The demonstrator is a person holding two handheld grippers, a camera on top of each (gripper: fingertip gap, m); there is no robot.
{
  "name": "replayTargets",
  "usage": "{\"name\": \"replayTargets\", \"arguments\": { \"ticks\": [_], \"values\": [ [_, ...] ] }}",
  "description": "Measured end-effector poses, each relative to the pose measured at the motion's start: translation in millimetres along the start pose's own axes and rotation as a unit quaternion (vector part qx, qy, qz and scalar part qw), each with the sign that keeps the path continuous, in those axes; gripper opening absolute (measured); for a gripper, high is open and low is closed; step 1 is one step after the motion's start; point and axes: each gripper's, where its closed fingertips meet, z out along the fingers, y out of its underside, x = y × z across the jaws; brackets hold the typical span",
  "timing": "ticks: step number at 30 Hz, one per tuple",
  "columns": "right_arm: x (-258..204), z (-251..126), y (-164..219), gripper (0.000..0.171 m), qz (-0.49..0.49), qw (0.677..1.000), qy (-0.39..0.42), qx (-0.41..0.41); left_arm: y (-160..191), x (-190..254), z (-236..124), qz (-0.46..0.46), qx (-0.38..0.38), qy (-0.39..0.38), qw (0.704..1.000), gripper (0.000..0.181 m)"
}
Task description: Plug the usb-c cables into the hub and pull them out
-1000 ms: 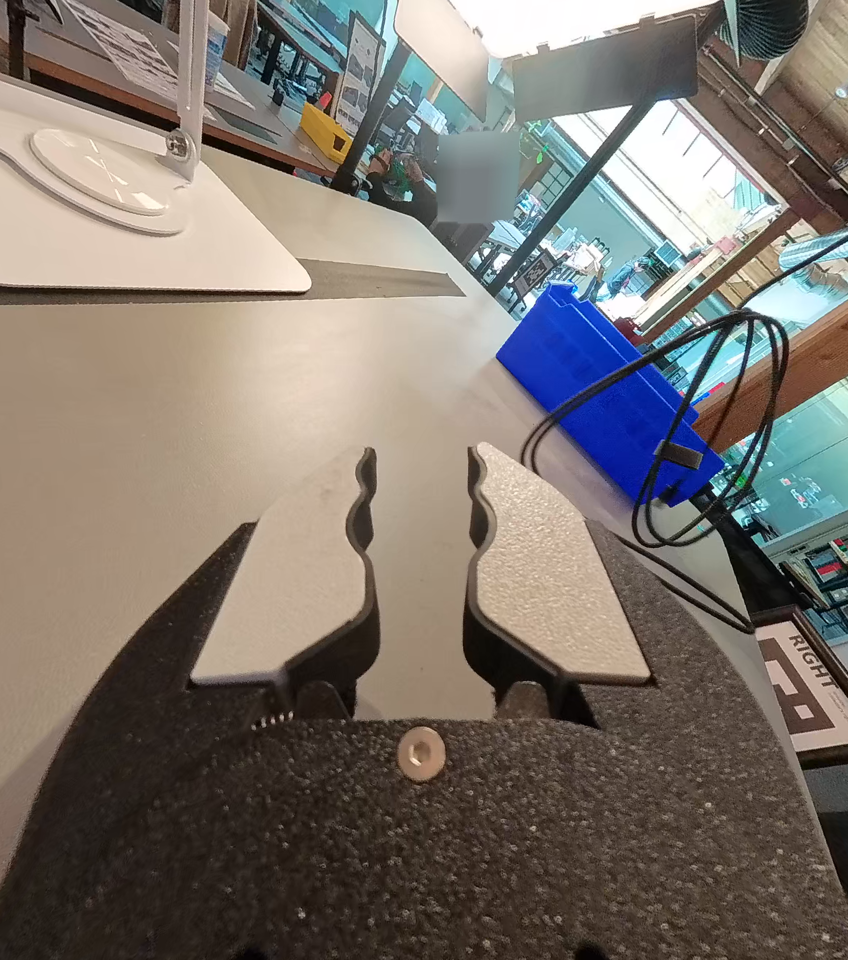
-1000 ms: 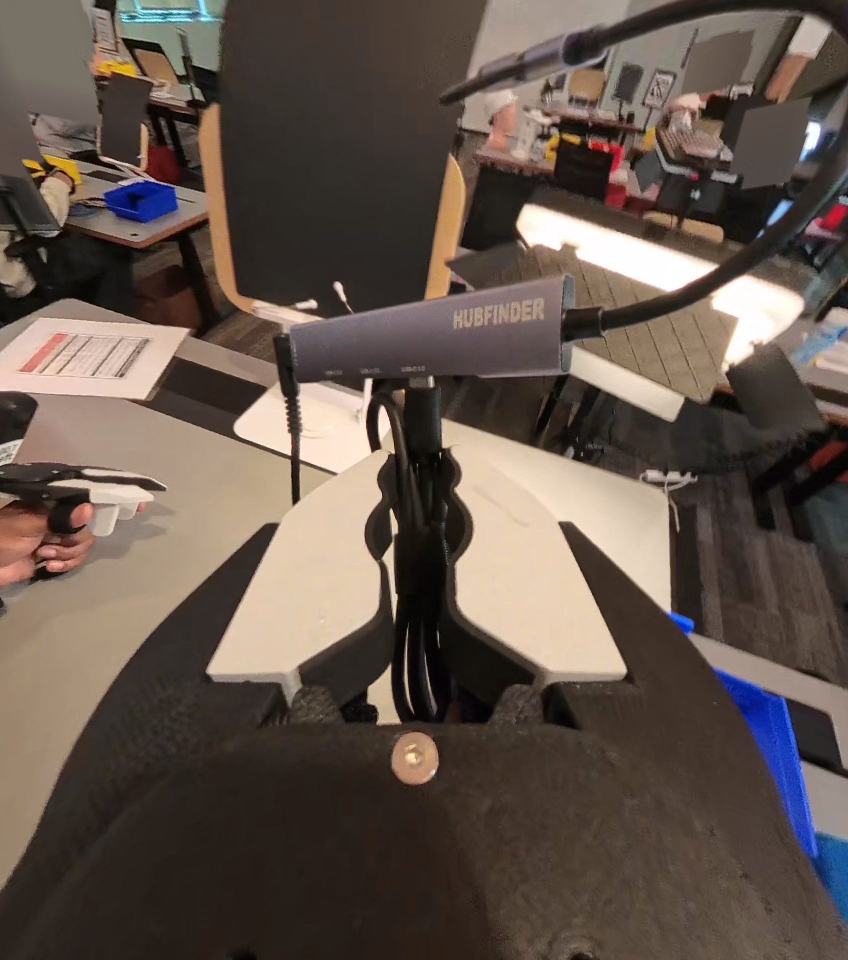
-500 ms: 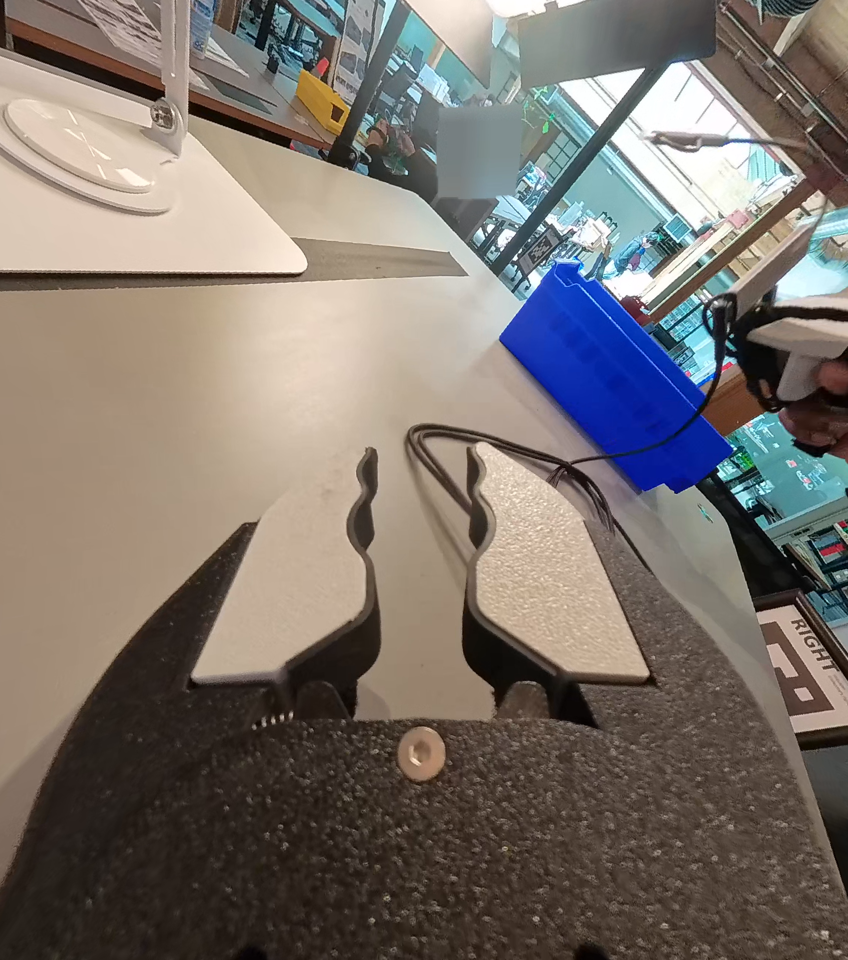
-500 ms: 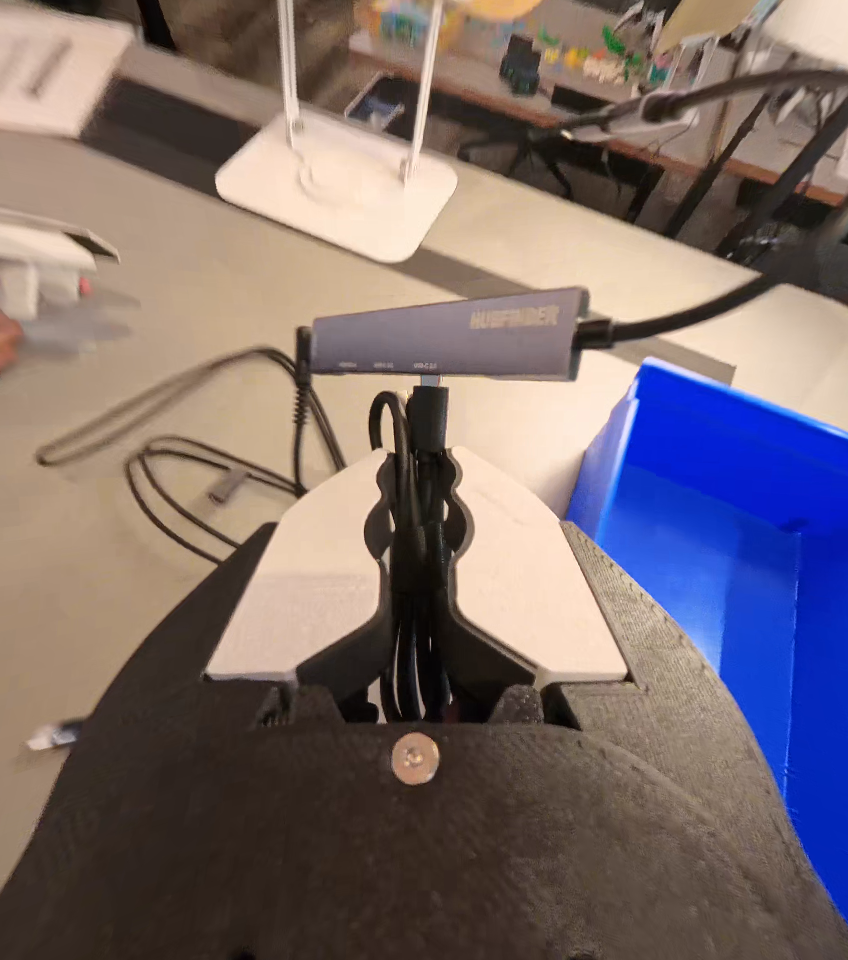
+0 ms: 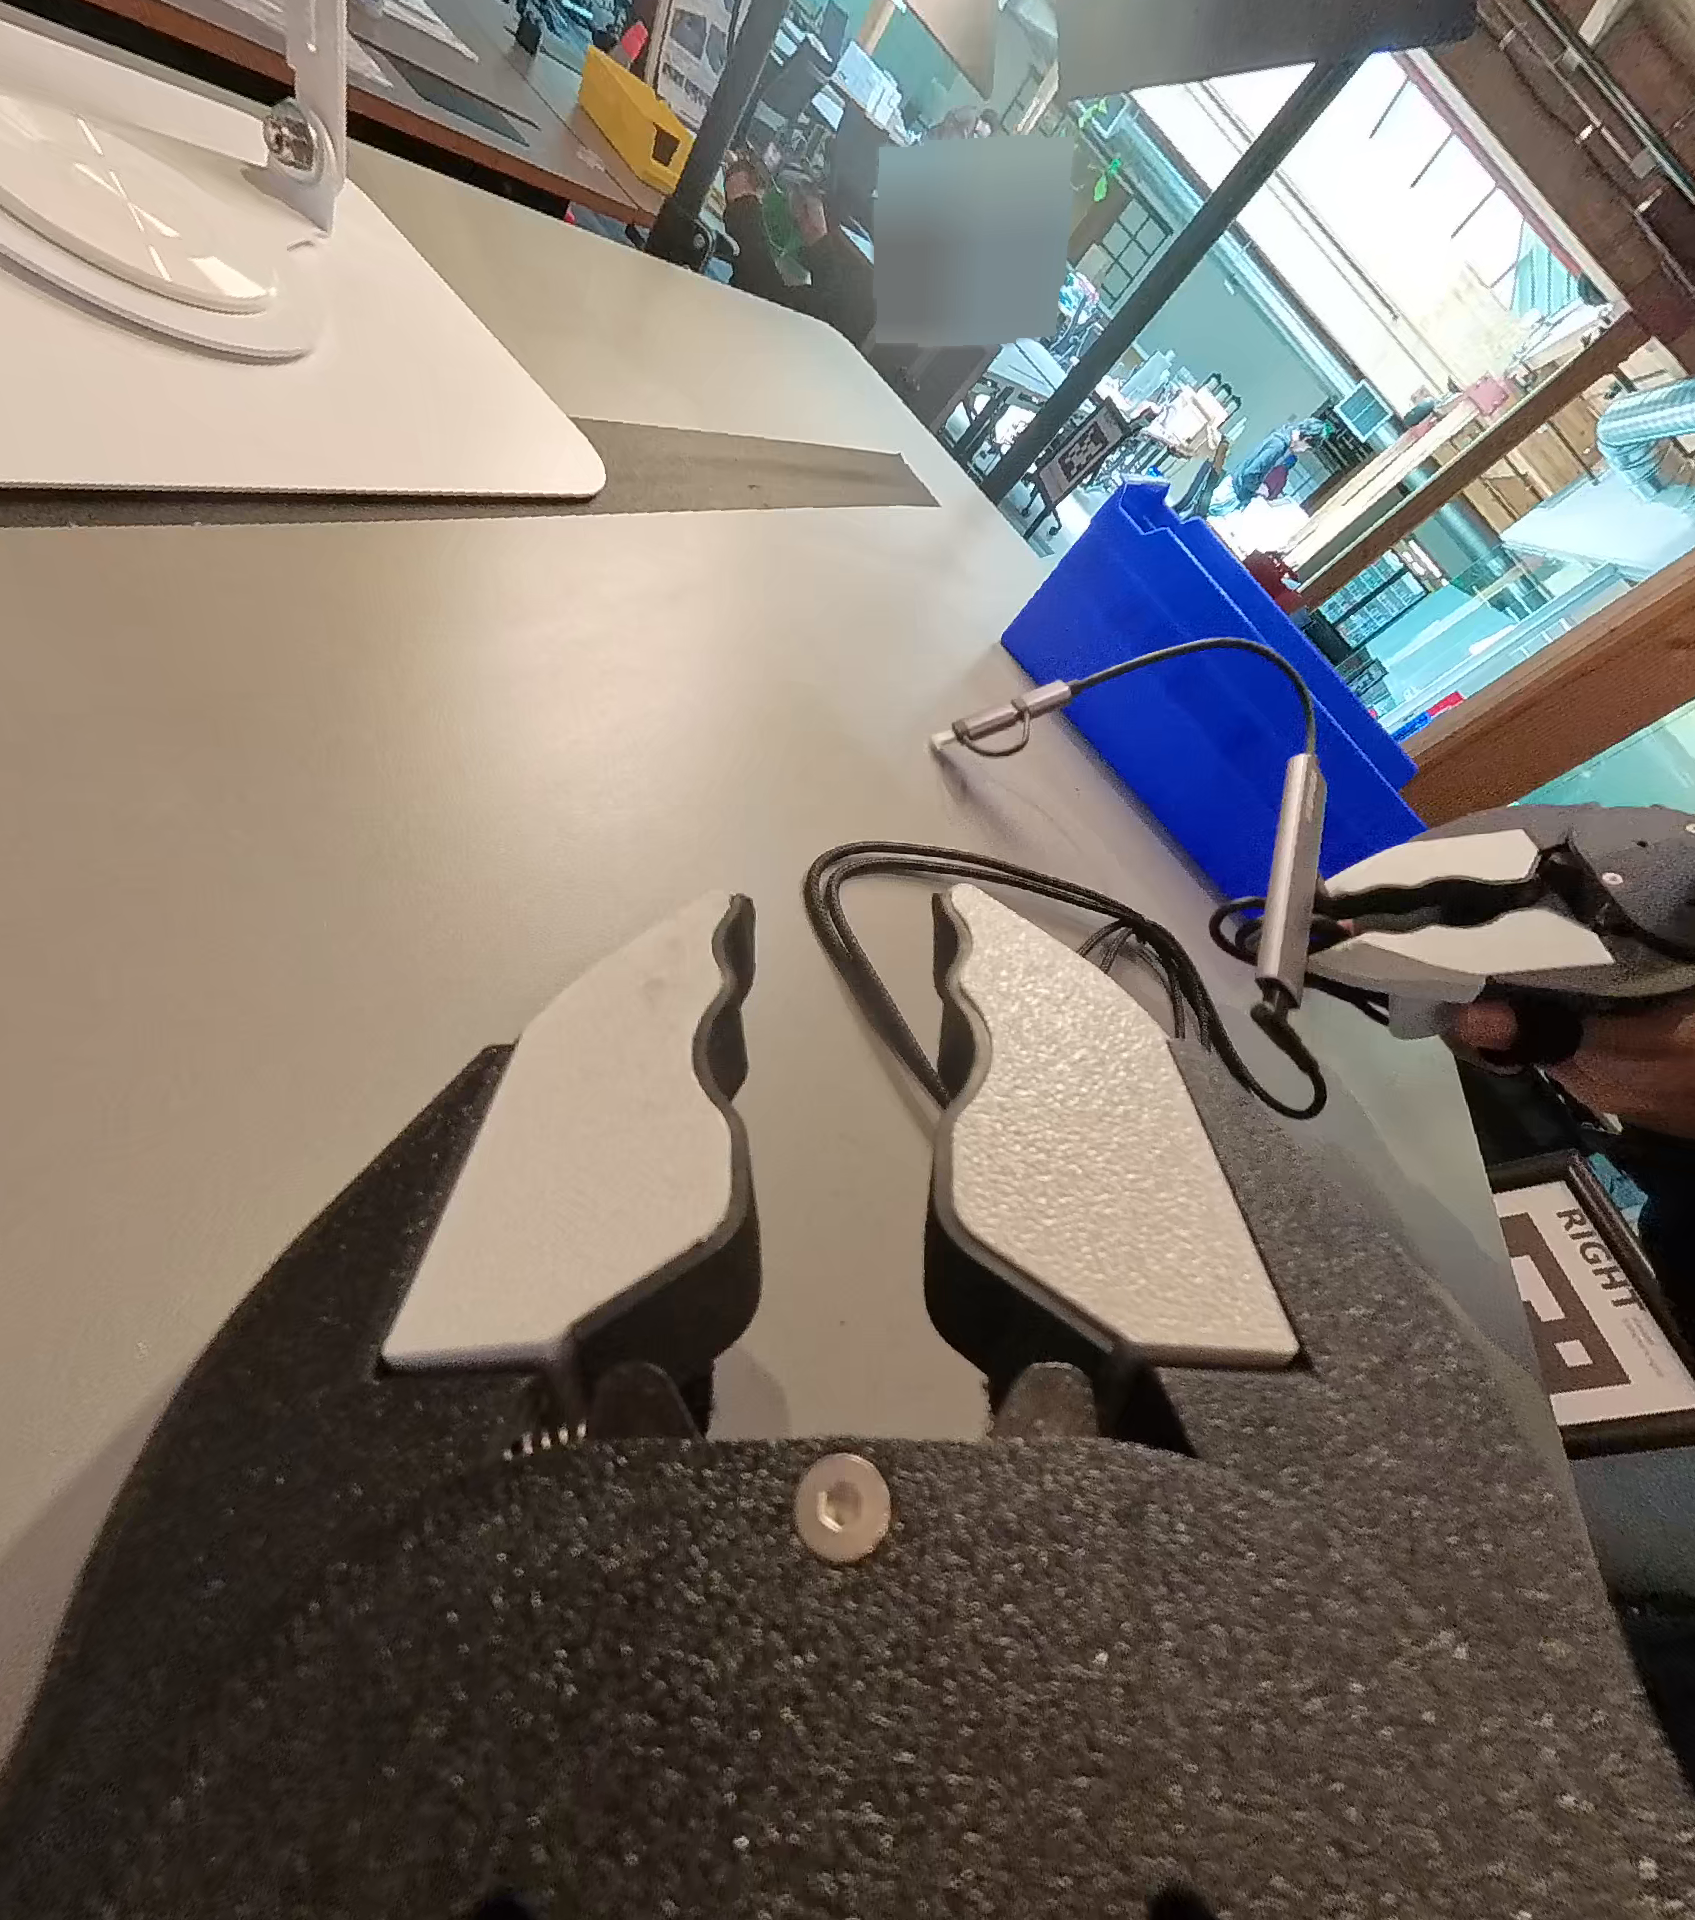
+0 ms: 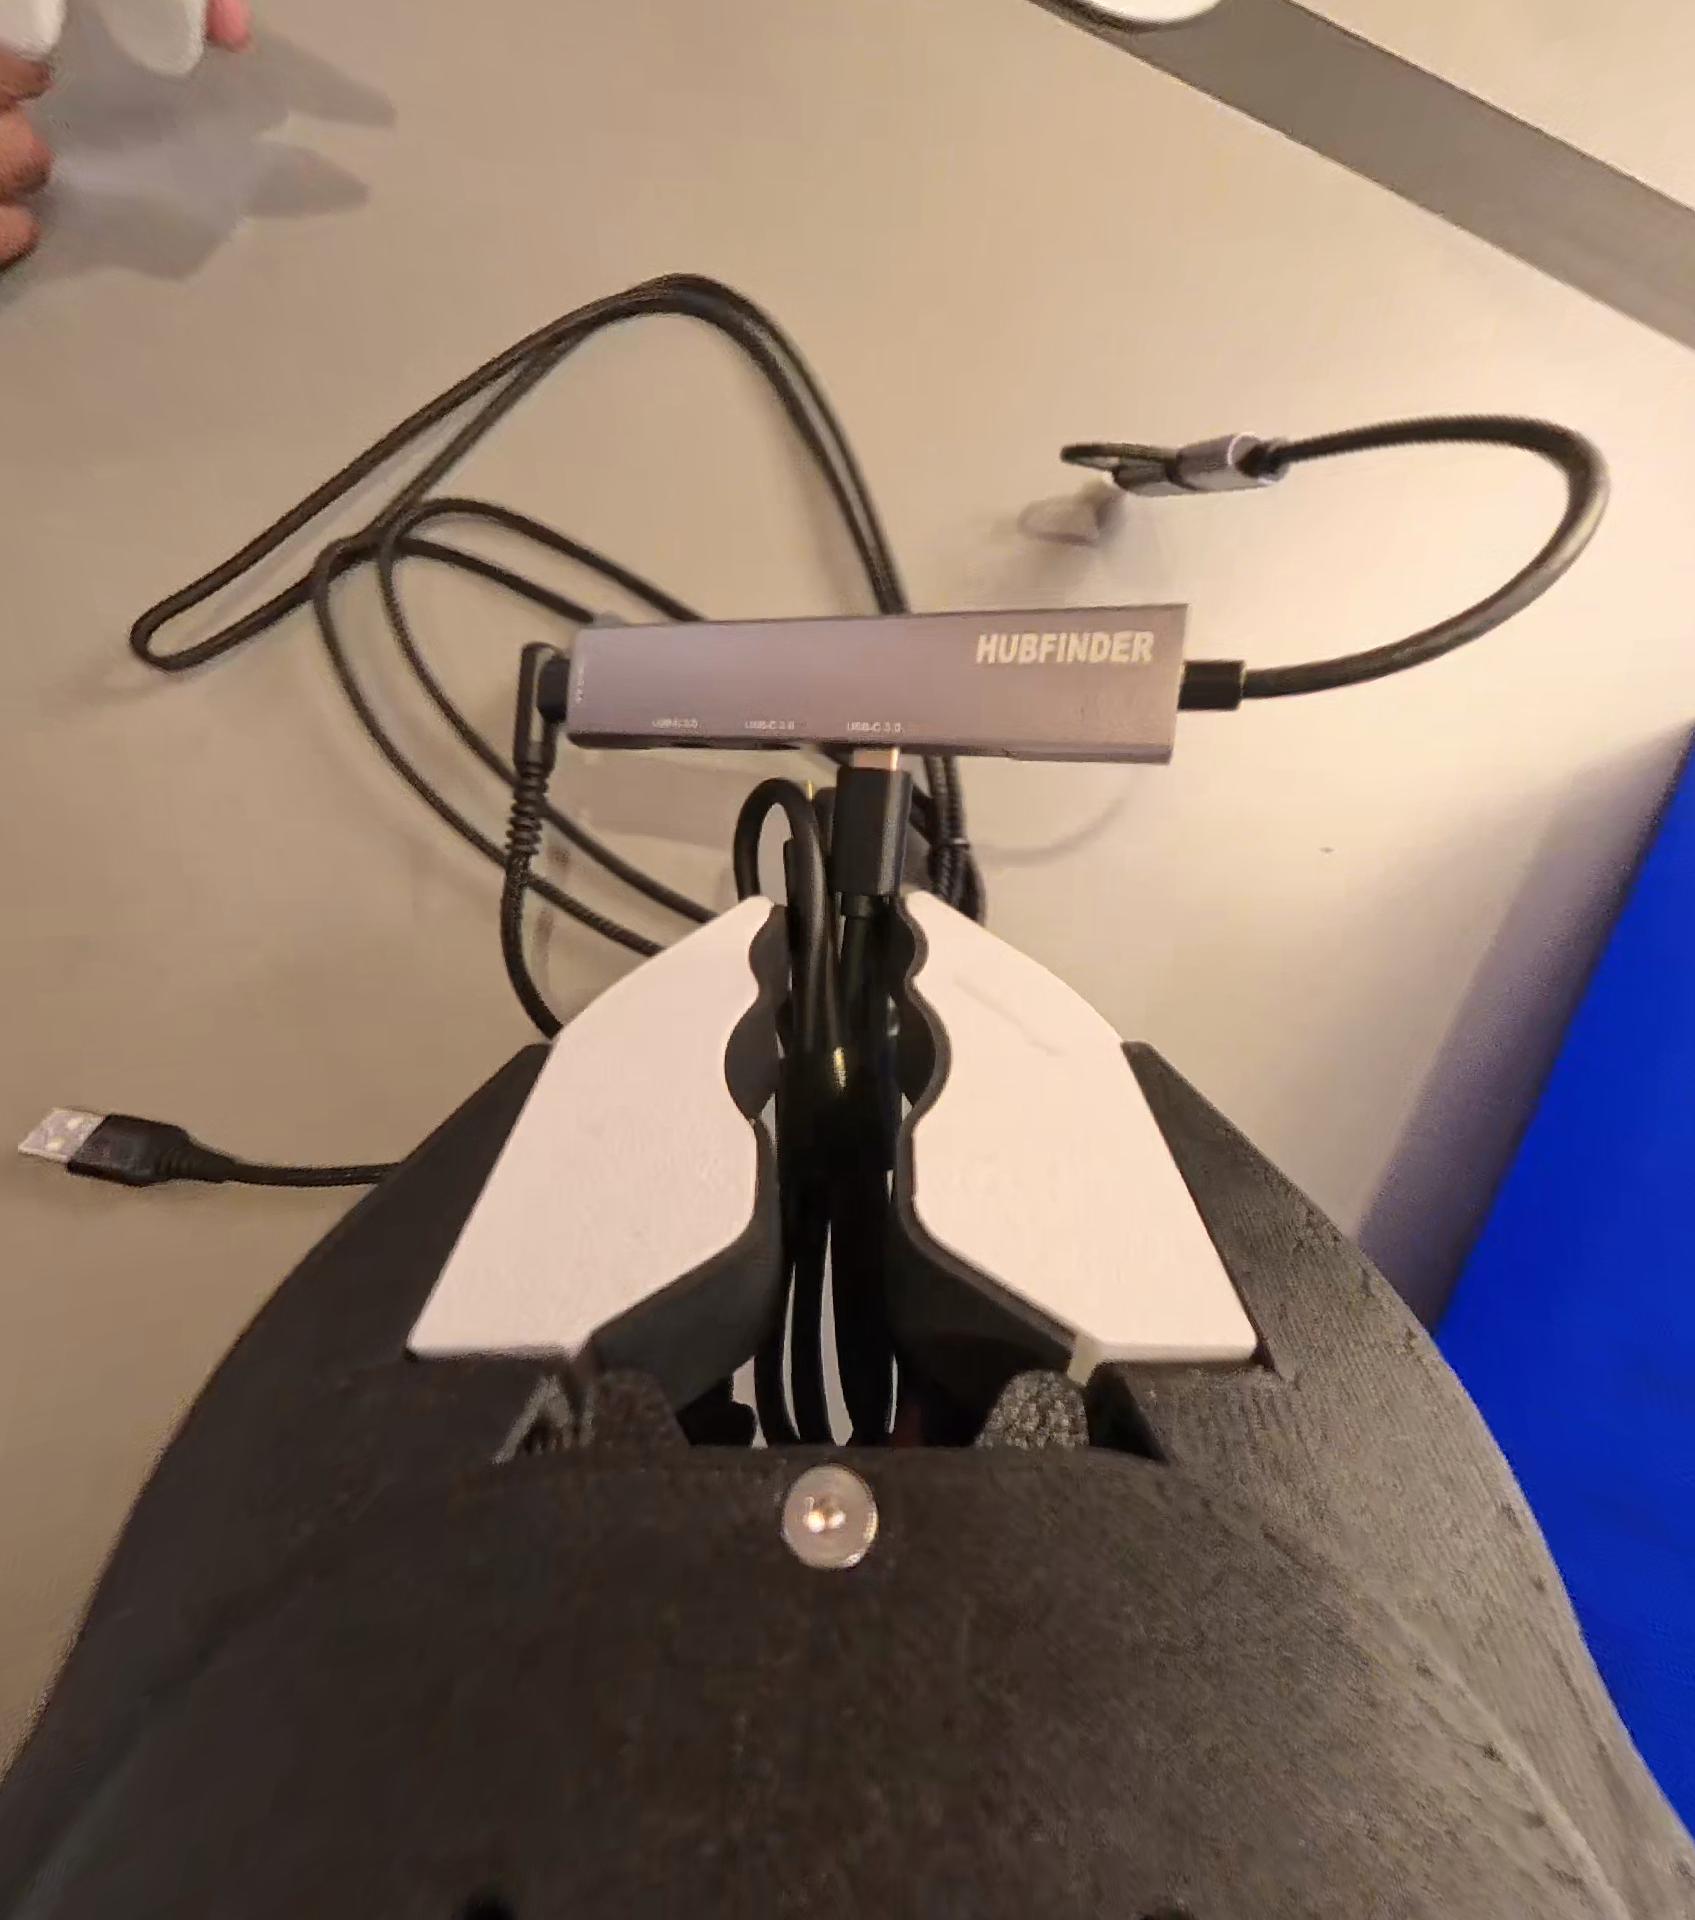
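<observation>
**Grey hub hanging from a plugged cable, unplugging not yet done**

Grey aluminium bar-shaped hub (image 6: 879, 681) is hanging in the air just beyond the right tool (image 6: 838, 914), carried only by the black USB-C plug (image 6: 869, 821) seated in a port on its long underside. A second black braided cable (image 6: 526, 769) is entering the hub's short left end through an angled connector. So the plugging-in half is looking done for these two cables, as far as the ports can be seen; the pulling-out half is still waiting. The braided cable's other end, a silver-tipped USB-A plug (image 6: 84, 1143), is lying loose on the grey worktop (image 6: 199, 883), and its slack is looping across the surface below the hub. The hub's own short black lead (image 6: 1508, 582) is arching out to the right and ending in a grey connector, near the blue plastic bin (image 6: 1653, 1039).

The right tool is clamped on a bundle of black cable just behind the seated plug, fingers pinched close around it, pointing down at the worktop from above. From the left wrist view it is reaching in from the right side, roughly level, with the hub dangling upright off its tip (image 5: 1290, 883).

The left tool (image 5: 838, 914) is sitting low over the worktop with its fingers apart and nothing between them; a loop of black cable (image 5: 864, 935) is lying just ahead. To unplug, it will probably need to pin the hub body while the right pulls.
</observation>
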Motion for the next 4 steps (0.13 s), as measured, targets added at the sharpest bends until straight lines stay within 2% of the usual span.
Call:
{"name": "replayTargets", "arguments": {
  "ticks": [4],
  "values": [
    [-13.7, 6.0, 12.3, 0.020, -0.003, 1.000, -0.013, -0.016, 0.7, 0.4, 0.6, 0.000, -0.003, 0.001, 1.000, 0.033]
  ]
}}
